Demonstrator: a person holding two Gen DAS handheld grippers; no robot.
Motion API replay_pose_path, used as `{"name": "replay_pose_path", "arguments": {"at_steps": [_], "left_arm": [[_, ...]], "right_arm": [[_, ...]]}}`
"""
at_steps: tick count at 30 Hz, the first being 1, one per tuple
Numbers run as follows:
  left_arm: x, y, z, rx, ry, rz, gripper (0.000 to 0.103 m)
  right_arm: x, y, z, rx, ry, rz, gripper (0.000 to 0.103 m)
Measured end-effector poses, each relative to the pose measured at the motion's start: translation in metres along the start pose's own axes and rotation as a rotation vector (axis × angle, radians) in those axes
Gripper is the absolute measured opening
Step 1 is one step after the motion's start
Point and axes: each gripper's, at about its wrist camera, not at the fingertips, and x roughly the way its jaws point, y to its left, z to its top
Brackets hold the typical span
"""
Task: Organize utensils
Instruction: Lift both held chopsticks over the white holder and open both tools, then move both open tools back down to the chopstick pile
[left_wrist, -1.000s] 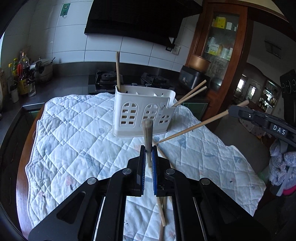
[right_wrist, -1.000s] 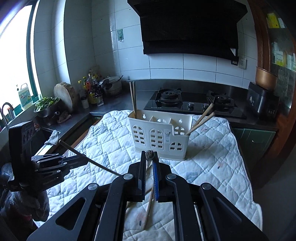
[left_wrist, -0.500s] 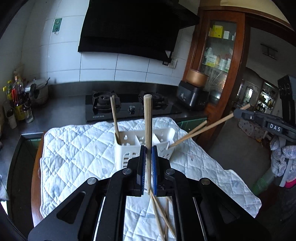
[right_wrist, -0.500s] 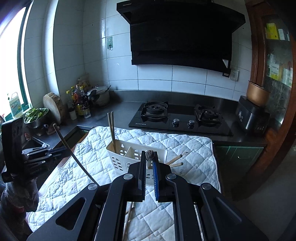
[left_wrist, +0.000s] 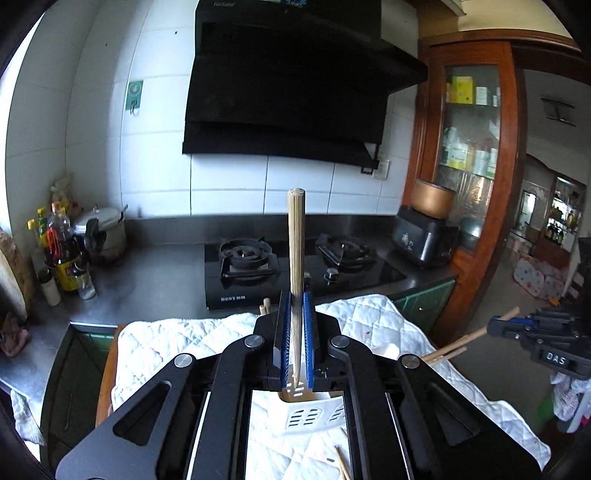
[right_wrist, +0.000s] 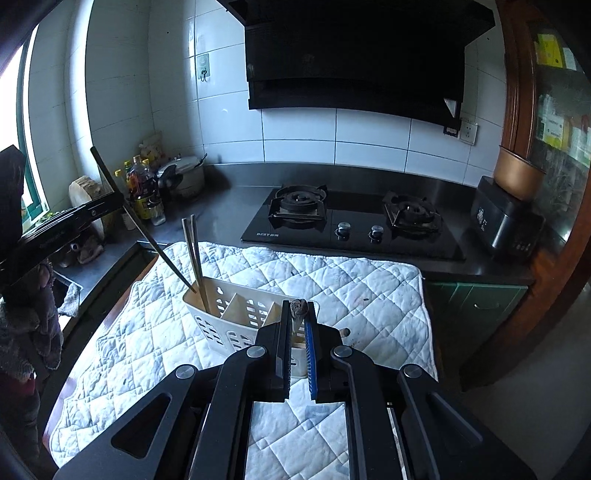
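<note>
My left gripper (left_wrist: 296, 295) is shut on a pale wooden chopstick (left_wrist: 296, 240) that stands nearly upright between its blue pads. Its lower tip hangs over the white slotted caddy (left_wrist: 306, 410). In the right wrist view this same chopstick (right_wrist: 147, 236) slants down to the left end of the caddy (right_wrist: 236, 317), beside two chopsticks (right_wrist: 194, 254) that stand there. My right gripper (right_wrist: 297, 314) is shut on another chopstick (right_wrist: 298, 307), seen end-on above the caddy's right part. From the left wrist view, the right gripper (left_wrist: 543, 332) holds that stick (left_wrist: 469, 339) at a slant.
The caddy sits on a white quilted cloth (right_wrist: 332, 280) over a wooden table. Loose chopsticks (left_wrist: 341, 461) lie on the cloth near me. Behind are a gas hob (right_wrist: 351, 221), a dark hood, bottles (right_wrist: 144, 192) at the left and a wooden cabinet (left_wrist: 472, 147) at the right.
Both grippers have risen and drawn back, so the caddy sits lower in both views. The left chopstick has swung more upright, its tip now at the caddy's left end.
</note>
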Motion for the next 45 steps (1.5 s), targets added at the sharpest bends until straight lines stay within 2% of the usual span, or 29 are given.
{"name": "replay_pose_path", "arguments": {"at_steps": [7, 8, 12, 15, 16, 17, 18, 23, 28, 31, 32, 39, 45], "left_arm": [[0.037, 0.017, -0.025, -0.035, 0.103, -0.012, 0.005], [0.039, 0.019, -0.028, -0.041, 0.109, -0.008, 0.009], [0.045, 0.021, -0.038, -0.033, 0.135, -0.005, 0.009], [0.043, 0.021, -0.042, -0.032, 0.140, -0.004, 0.010], [0.041, 0.021, -0.043, -0.033, 0.139, -0.003, 0.021], [0.037, 0.021, -0.044, -0.036, 0.134, 0.005, 0.044], [0.032, 0.021, -0.045, -0.037, 0.119, 0.017, 0.050], [0.005, 0.021, -0.056, -0.050, 0.097, 0.017, 0.049], [-0.026, 0.017, -0.079, -0.054, 0.093, 0.017, 0.050], [-0.044, 0.013, -0.099, -0.059, 0.089, 0.024, 0.060], [-0.050, 0.013, -0.106, -0.065, 0.088, 0.024, 0.060], [-0.079, 0.012, -0.158, -0.101, 0.104, 0.034, 0.060], [-0.093, 0.006, -0.199, -0.087, 0.140, 0.047, 0.060]], "right_arm": [[0.031, 0.003, -0.007, 0.001, 0.052, 0.011, 0.007], [0.035, 0.003, -0.008, 0.003, 0.058, 0.012, 0.007], [0.047, 0.003, -0.010, 0.015, 0.072, 0.014, 0.007], [0.047, 0.000, -0.011, 0.030, 0.056, 0.007, 0.013], [0.045, -0.002, -0.012, 0.037, 0.048, 0.007, 0.013], [0.043, -0.004, -0.012, 0.043, 0.037, 0.005, 0.015], [0.038, -0.005, -0.012, 0.047, 0.024, 0.001, 0.015], [0.009, -0.004, -0.025, 0.059, -0.033, 0.000, 0.021], [-0.012, 0.013, -0.061, 0.034, -0.051, 0.001, 0.022], [-0.013, 0.025, -0.094, 0.035, -0.029, 0.029, 0.022], [-0.013, 0.029, -0.105, 0.033, -0.022, 0.035, 0.022], [0.011, 0.061, -0.188, 0.042, 0.064, 0.077, 0.022], [0.041, 0.080, -0.233, 0.060, 0.143, 0.093, 0.020]]}}
